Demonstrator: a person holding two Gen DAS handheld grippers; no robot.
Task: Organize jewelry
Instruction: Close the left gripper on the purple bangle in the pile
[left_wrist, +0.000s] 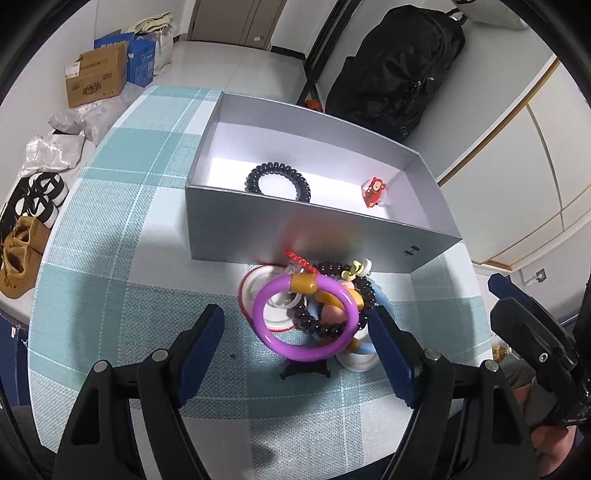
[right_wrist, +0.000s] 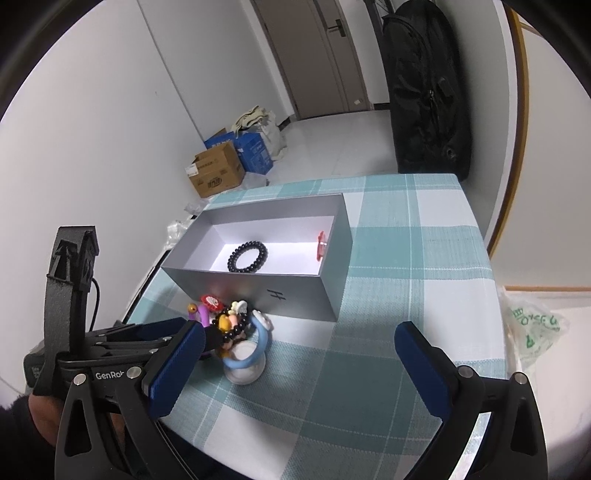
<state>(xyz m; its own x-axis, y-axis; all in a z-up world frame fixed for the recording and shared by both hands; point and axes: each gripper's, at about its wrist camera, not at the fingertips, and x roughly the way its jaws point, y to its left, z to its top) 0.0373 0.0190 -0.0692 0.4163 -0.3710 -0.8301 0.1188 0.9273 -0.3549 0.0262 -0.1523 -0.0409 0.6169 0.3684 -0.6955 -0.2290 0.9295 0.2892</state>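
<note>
A pile of jewelry lies on the checked tablecloth in front of a grey box (left_wrist: 258, 229) (right_wrist: 258, 288). On top is a purple bangle (left_wrist: 273, 343) with a yellow band, over a black bead bracelet (left_wrist: 365, 295) (right_wrist: 236, 330), a red-and-white ring (left_wrist: 245, 291) and a light blue bangle (right_wrist: 258, 347). Inside the box lie a black spiral bracelet (left_wrist: 277, 181) (right_wrist: 247, 256) and a small red charm (left_wrist: 373, 191) (right_wrist: 320, 245). My left gripper (left_wrist: 295, 325) is open, its fingers either side of the pile. My right gripper (right_wrist: 299, 343) is open to the right of the pile, empty.
The box stands toward the table's far left side. Cardboard and blue boxes (right_wrist: 221, 170), bags and shoes (left_wrist: 33, 206) lie on the floor beyond the table edge. A black bag (right_wrist: 428, 85) leans against the wall. A plastic bag (right_wrist: 535, 328) sits right of the table.
</note>
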